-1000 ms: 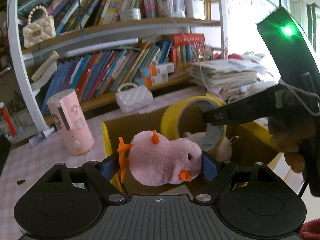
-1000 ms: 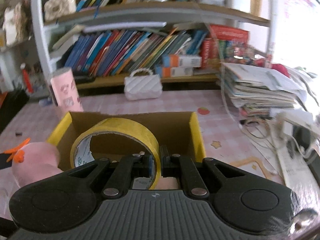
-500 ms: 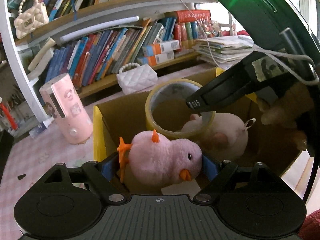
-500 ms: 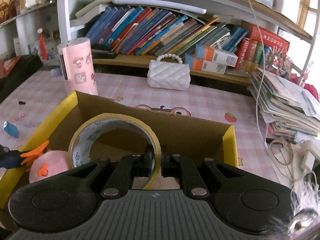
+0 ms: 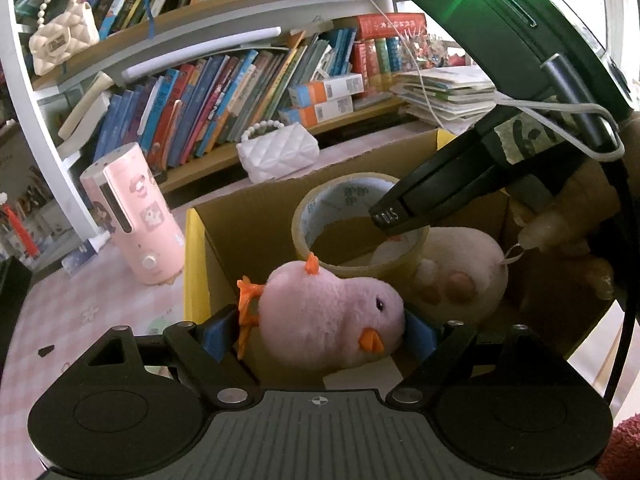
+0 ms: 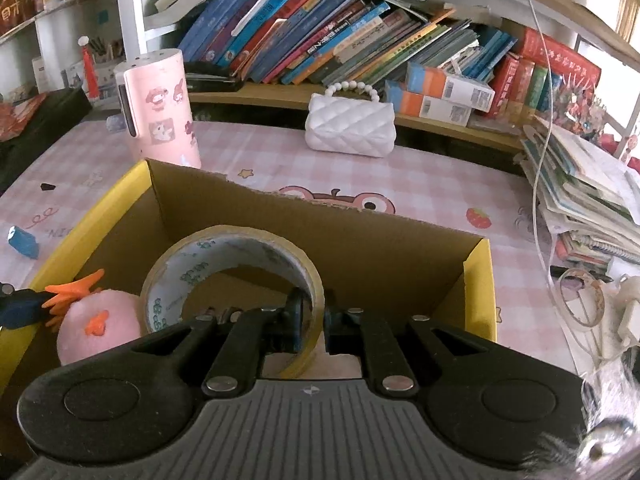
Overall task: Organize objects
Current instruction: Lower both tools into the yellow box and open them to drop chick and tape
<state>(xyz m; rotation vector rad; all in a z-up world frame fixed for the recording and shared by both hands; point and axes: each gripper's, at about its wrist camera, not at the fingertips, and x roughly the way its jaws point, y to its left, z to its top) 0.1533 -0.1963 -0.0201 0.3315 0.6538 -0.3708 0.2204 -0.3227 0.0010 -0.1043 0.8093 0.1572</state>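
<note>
- We are finding the left gripper [image 5: 320,330] closed wide around a pink plush chick [image 5: 332,320], its blue pads [image 5: 218,330] pressing on tail and head; the chick is hanging just inside the near wall of the cardboard box [image 6: 360,240].
- We are finding the right gripper [image 6: 310,322] nearly closed, pinching the near wall of a roll of tape [image 6: 232,276], which is standing tilted inside the box, beside the chick.
- We are noting a second, pale plush toy [image 5: 460,276] already lying in the box, touching the roll from below or behind; which of the two we cannot tell.
- We are flagging the thin grip on the tape: released at this tilt, the roll may tip or roll onto either toy.
- We are flagging the crowding: both grippers are working close together over one box, so they may knock against each other on withdrawal.
- We are flagging the chick's soft body: a release from this height may bounce it against the yellow edge and out onto the pink tablecloth [image 6: 420,184].
- We are noting a trailing white cable [image 5: 560,108] on the right gripper that may snag.
</note>
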